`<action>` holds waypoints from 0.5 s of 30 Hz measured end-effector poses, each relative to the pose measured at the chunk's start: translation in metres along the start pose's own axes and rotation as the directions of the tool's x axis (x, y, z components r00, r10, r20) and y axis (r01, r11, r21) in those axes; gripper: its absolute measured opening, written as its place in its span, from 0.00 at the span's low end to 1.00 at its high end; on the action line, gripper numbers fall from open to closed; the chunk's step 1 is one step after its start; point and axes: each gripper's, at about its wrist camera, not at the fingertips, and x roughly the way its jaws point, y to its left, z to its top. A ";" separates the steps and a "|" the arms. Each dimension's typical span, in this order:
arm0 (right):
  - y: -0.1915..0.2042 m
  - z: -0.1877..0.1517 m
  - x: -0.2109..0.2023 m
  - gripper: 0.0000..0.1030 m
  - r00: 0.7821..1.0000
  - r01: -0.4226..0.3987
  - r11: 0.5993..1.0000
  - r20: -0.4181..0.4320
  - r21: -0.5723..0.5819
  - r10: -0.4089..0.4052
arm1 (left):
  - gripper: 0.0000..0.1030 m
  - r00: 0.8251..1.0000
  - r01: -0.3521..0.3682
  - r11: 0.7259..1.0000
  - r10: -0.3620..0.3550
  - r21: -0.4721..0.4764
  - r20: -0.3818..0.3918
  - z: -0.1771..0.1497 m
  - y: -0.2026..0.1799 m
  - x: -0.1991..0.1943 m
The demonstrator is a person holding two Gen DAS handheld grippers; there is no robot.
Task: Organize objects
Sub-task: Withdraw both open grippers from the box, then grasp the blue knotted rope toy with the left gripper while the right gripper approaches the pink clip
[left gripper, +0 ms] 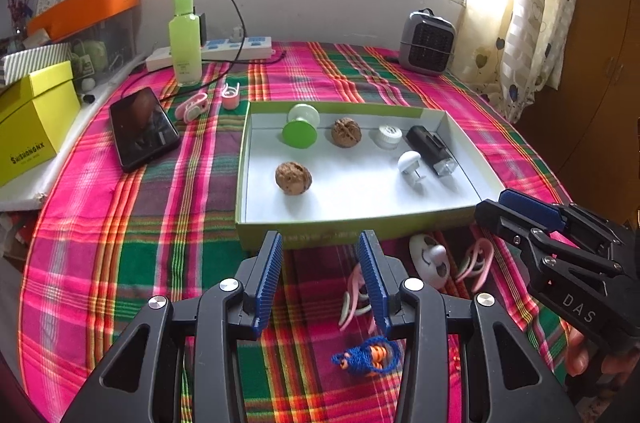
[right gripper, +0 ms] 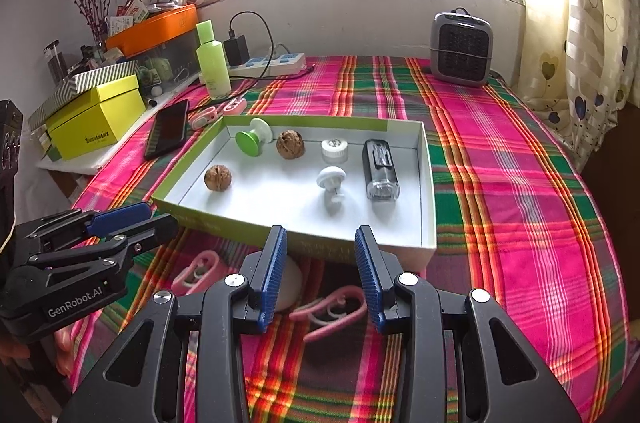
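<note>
The tray (left gripper: 472, 219) on the table already held two walnuts (left gripper: 293, 177), a torch (left gripper: 430, 149) and small caps, while pink clips (right gripper: 332, 307), a white piece (left gripper: 430, 259) and a blue charm (left gripper: 366, 357) lay outside, under the left claw (left gripper: 320, 255) and right claw (right gripper: 320, 251), both part-open and empty.

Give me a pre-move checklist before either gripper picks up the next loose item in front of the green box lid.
1. Left gripper empty, jaws apart: ok.
2. Right gripper empty, jaws apart: ok.
3. Shallow green-rimmed white tray has bare floor for more items: ok.
4. Pink plastic clip lies free on the plaid tablecloth, below the right gripper: ok.
5. White oval smiley-face piece unobstructed: not ok, right finger covers part of it.
6. Blue knitted charm within the left gripper's reach: cannot tell.
</note>
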 end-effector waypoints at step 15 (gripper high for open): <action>-0.021 -0.020 -0.011 0.36 0.999 0.029 1.000 -0.016 0.009 -0.029 | 0.42 0.994 0.073 0.997 -0.074 -0.015 -0.074 -0.033 -0.002 -0.001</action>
